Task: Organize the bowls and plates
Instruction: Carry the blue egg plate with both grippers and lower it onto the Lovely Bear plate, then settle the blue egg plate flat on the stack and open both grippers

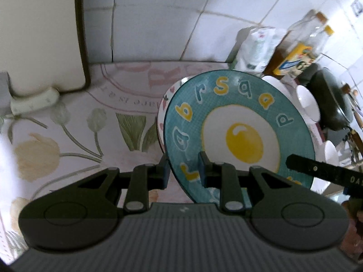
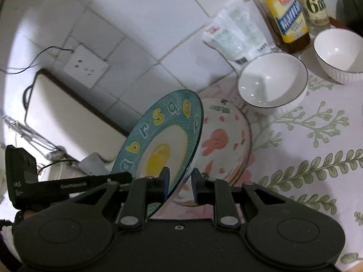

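A teal plate (image 1: 238, 131) with a fried egg and letters printed on it hangs tilted over the floral tablecloth (image 1: 74, 136). My left gripper (image 1: 183, 171) is shut on its near rim. In the right wrist view the same teal plate (image 2: 158, 145) stands almost edge-on, with my right gripper (image 2: 180, 183) shut on its opposite rim. A white plate (image 2: 224, 140) with pink figures lies just behind and below it; I cannot tell whether the two touch. Two white bowls (image 2: 272, 79) (image 2: 338, 54) stand farther back on the cloth.
Oil bottles (image 2: 285, 11) and a plastic bag (image 2: 236, 34) stand against the tiled wall. A dark pan (image 1: 333, 99) sits at the far right. A white board (image 1: 40, 34) leans on the wall at left, with a power strip (image 1: 34, 102) at its foot.
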Available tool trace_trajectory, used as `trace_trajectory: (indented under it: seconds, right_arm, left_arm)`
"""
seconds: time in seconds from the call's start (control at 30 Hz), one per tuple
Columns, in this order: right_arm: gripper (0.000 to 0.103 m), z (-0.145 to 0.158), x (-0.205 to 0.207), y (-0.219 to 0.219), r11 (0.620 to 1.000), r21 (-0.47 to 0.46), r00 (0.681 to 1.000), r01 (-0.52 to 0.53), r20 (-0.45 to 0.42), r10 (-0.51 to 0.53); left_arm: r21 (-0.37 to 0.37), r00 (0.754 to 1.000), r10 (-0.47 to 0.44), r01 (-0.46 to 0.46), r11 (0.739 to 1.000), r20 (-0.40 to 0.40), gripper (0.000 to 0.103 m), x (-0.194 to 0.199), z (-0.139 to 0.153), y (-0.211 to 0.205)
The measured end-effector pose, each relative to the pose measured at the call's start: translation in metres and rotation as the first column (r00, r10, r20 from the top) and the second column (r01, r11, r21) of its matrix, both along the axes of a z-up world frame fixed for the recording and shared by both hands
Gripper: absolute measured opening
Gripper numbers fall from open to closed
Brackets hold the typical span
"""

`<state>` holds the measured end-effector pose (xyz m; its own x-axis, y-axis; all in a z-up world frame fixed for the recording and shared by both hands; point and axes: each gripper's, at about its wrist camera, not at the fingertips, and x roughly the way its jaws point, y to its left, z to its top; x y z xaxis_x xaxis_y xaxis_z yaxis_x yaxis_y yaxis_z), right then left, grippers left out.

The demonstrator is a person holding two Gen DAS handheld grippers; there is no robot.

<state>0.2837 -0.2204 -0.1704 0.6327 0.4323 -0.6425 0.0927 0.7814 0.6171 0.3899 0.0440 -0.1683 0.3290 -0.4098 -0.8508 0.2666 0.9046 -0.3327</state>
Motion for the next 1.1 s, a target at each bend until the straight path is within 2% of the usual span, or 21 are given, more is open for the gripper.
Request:
trace_trajectory:
  seconds: [0.2,0.57,0.8,1.0,1.1]
  right_arm:
    - [0.026,-0.025,0.018,-0.009,1.0,0.014,0.998,-0.007,-0.057,0.008]
    - [0.027,-0.048,0.038,-0.015,0.998,0.059,0.989,-0.016,-0.143,0.024]
    - [0.027,-0.053,0.044,-0.021,0.995,0.095,0.983,0.021,-0.186,-0.003]
    - [0.026,-0.051,0.051,-0.015,0.999,0.054,0.979,0.006,-0.206,0.005]
    - [0.026,-0.049,0.057,-0.012,1.0,0.024,0.974,-0.001,-0.226,0.006]
  left_arm:
    - [-0.007,0.999,0.028,-0.028,1.0,-0.038,0.022,0.018,-0.029,-0.008]
    - [0.007,0.997,0.07,-0.07,0.998,-0.042,0.022,0.042,-0.039,-0.021]
    - [-0.004,0.991,0.099,-0.1,0.995,-0.092,0.022,0.053,-0.045,-0.023]
    - [0.027,0.989,0.109,-0.107,0.994,-0.103,0.022,0.054,-0.048,-0.024]
    - [0.049,0.983,0.124,-0.118,0.992,-0.134,0.022,0.056,-0.047,-0.026]
